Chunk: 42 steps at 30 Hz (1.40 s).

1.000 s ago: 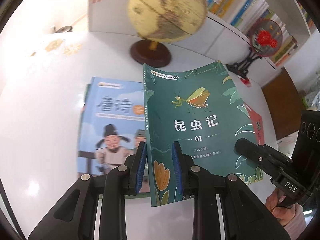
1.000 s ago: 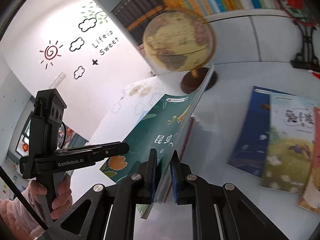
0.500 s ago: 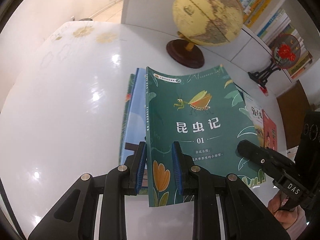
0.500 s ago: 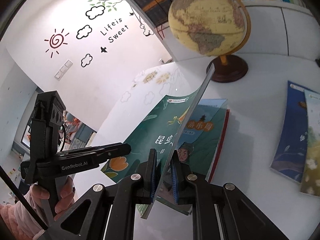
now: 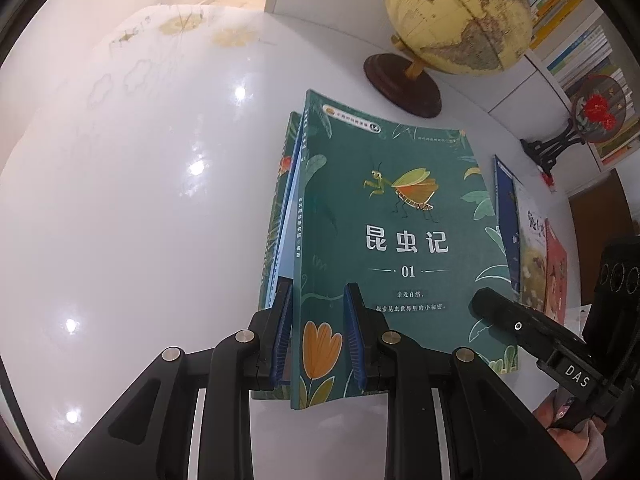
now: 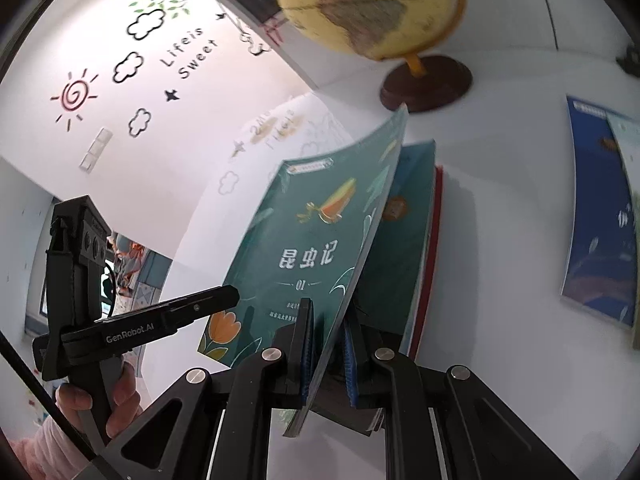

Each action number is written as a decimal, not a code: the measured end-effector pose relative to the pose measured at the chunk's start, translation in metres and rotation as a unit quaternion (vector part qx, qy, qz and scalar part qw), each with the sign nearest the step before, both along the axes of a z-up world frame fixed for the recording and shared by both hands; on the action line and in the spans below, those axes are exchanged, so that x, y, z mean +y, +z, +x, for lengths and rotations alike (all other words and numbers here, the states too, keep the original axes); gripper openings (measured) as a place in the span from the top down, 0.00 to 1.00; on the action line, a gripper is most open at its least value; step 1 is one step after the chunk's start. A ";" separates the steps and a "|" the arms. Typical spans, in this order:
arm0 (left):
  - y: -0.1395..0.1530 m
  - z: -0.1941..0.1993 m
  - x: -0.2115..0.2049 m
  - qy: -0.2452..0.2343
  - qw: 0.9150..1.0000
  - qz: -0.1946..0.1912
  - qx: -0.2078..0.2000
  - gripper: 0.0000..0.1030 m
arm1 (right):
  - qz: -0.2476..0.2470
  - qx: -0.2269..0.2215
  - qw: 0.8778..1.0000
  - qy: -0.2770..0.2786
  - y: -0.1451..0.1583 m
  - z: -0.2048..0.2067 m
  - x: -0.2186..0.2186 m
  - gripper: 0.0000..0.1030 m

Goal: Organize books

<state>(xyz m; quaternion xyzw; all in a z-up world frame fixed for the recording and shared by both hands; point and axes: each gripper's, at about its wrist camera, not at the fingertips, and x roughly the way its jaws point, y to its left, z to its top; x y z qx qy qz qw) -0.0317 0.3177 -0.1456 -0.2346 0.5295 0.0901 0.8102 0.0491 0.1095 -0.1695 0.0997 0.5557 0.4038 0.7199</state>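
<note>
Both clamped on the green book: left gripper (image 5: 318,332) at its spine-side bottom edge, right gripper (image 6: 326,354) pinching its thin, bowed cover edge. Held tilted just above the stack (image 6: 416,248) on the glossy white table (image 5: 140,208). Best lowered level, edges squared, then released together. Below, probably soft-covered; partly hidden.

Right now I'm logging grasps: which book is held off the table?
The green insect book, pinched by both grippers; the other books lie flat, some beneath it, some near the fan.
</note>
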 end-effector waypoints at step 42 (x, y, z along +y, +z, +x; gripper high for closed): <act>0.017 0.007 -0.059 0.030 0.992 0.095 0.077 0.29 | -0.071 0.040 0.996 -0.020 0.003 0.002 -0.036 0.50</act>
